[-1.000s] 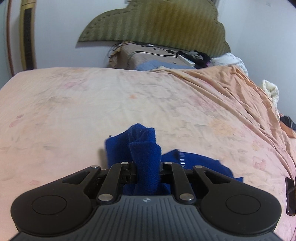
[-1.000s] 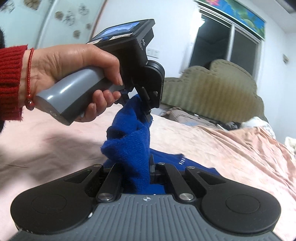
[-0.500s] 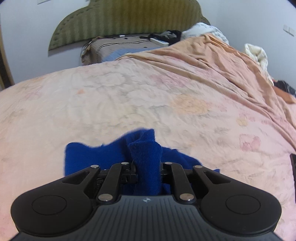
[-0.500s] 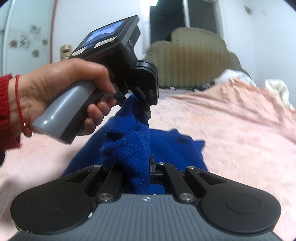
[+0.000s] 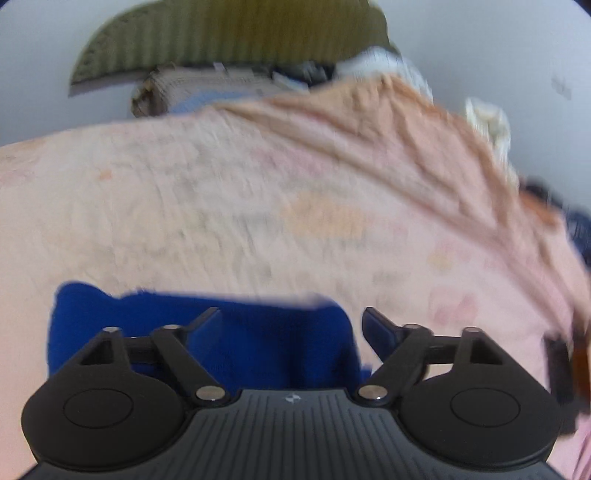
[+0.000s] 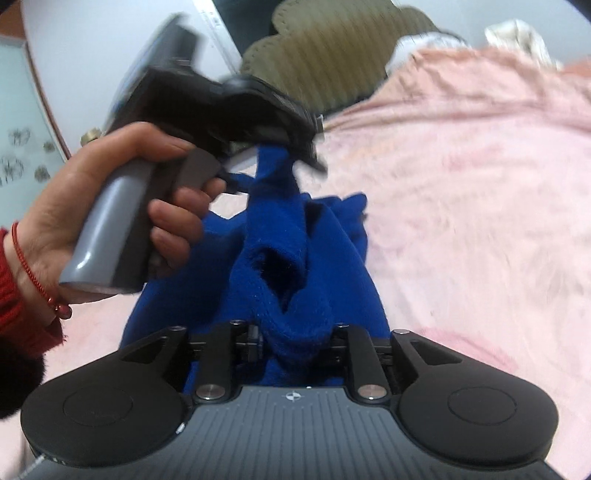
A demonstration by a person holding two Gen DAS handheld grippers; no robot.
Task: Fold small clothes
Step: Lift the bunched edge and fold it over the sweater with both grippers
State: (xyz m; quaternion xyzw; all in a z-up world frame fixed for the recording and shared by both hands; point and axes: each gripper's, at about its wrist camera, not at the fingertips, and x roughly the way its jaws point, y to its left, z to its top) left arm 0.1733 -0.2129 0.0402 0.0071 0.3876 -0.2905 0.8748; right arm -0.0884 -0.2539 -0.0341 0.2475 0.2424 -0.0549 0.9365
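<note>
Blue knit garment on pink bedspread, open room beyond

From the left wrist view, your way over the pink bedspread lies open toward twelve o'clock. Only the blue garment lies close ahead, with clutter piled under the headboard.

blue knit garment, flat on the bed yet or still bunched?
Partly flat. Left view: blue knit garment lies spread on the bed. Right view: one fold bunches up between the opening right gripper.

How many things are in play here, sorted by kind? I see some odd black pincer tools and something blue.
Handheld grippers: 2, the left gripper and the right gripper
Blue knitted garment: 1
Pink bedspread: 1
Olive headboard: 1
Total: 5
</note>
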